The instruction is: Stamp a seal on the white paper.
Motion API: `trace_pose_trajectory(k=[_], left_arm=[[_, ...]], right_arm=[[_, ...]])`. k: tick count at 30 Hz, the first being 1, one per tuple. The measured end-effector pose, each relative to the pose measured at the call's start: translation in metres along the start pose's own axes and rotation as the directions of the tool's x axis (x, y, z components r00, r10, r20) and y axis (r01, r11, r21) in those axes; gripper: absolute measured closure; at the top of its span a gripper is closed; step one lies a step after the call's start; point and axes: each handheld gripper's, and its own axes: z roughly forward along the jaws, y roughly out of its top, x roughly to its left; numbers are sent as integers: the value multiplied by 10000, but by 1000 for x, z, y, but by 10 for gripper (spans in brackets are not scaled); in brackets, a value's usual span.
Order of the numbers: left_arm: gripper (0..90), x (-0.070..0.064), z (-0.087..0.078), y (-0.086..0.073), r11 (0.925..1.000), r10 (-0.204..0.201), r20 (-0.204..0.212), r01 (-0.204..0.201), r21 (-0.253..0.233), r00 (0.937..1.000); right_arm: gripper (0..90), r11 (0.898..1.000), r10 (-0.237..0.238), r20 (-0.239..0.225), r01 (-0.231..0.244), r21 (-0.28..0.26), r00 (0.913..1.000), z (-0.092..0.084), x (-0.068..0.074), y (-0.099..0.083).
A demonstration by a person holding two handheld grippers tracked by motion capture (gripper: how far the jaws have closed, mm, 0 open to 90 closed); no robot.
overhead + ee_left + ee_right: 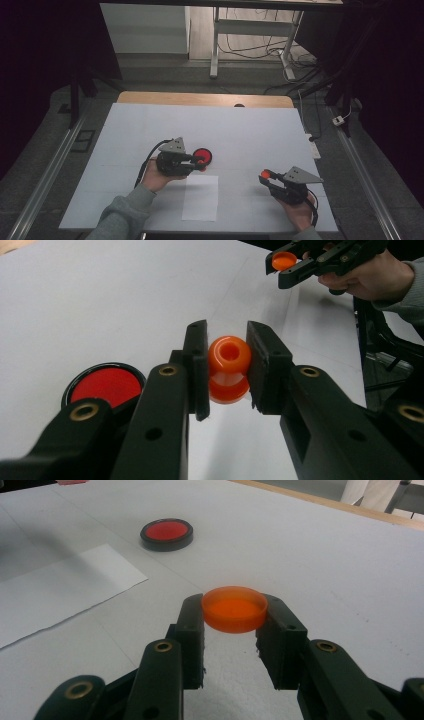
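From the high view, the white table (250, 135) is seen with wide bare surface towards its far wooden edge and to the right. The left gripper (200, 160) is held near the middle, just beside a red disc in a black rim (204, 154), with a sheet of paper (200, 197) lying below it. The right gripper (265, 176) is held well apart, near the table's right edge.

In the left gripper view, an orange spool-shaped piece (229, 369) is seen clamped between the jaws, its hole facing the camera. The red disc (105, 385) lies just to the left on the table. The right gripper (285, 265) is seen farther off, gripping an orange cap (284, 260).

In the right gripper view, the orange cap (233, 608) is shown clamped by its rim between the jaws, hollow side up. The red disc (166, 533) lies well beyond, and the paper (60, 590) to the left.
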Motion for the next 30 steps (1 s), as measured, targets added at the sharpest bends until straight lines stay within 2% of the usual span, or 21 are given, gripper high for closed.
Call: trace_pose_trajectory(k=[20,30], left_arm=[[720,-13,0,-6,10000,7,265,-6,-36,9996],[720,-23,3,-8,9998,212,584,-213,5,9981]], right_arm=[[644,10000,18,-21,-18,44,10000,1,0,-1],[644,10000,9,-20,-9,60,10000,1,0,-1]])
